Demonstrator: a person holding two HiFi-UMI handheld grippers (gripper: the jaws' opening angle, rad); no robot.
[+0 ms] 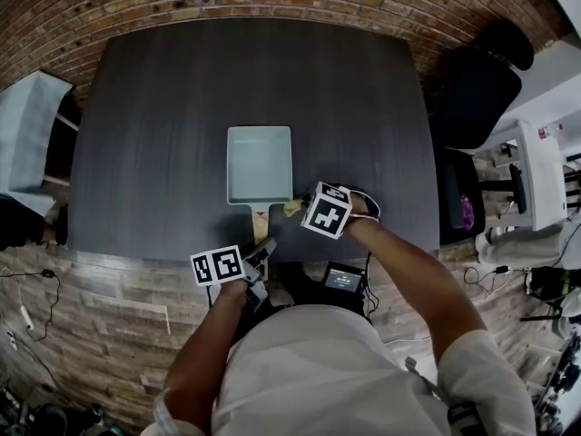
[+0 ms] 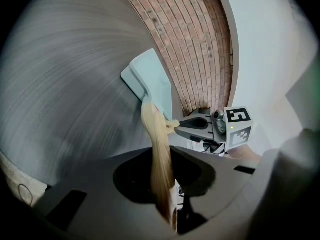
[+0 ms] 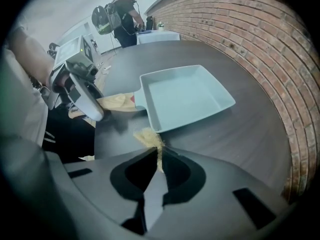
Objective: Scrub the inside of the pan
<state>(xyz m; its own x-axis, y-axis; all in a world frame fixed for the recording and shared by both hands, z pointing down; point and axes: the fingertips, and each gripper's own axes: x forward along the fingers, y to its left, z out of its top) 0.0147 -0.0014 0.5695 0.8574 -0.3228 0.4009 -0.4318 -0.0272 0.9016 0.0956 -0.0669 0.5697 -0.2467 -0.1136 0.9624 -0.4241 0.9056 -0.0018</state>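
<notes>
The dark grey table (image 1: 154, 107) runs from the person's edge out to a brick wall (image 3: 240, 29). Nearest, at the table's front edge, the left gripper (image 1: 261, 254) has its jaws clamped on the end of the wooden handle (image 2: 159, 149), which pins the pan in place.

A little further out and to the right, the right gripper (image 3: 159, 154) points steeply down, its jaws pressed together on a thin tan scrubbing pad (image 3: 149, 138). The pad hangs low over the table, just outside the near right corner of the pale blue pan (image 3: 185, 96), beside the point where the handle joins it.

The pan's long axis, handle to far rim, points straight away from the person. Its empty basin lies ahead and to the left of the pad, so the right gripper is the nearer one. It likely has to lift over the rim to get inside.

Beyond the pan are bare tabletop and then the brickwork. A person (image 3: 122, 9) stands far off in the room.
</notes>
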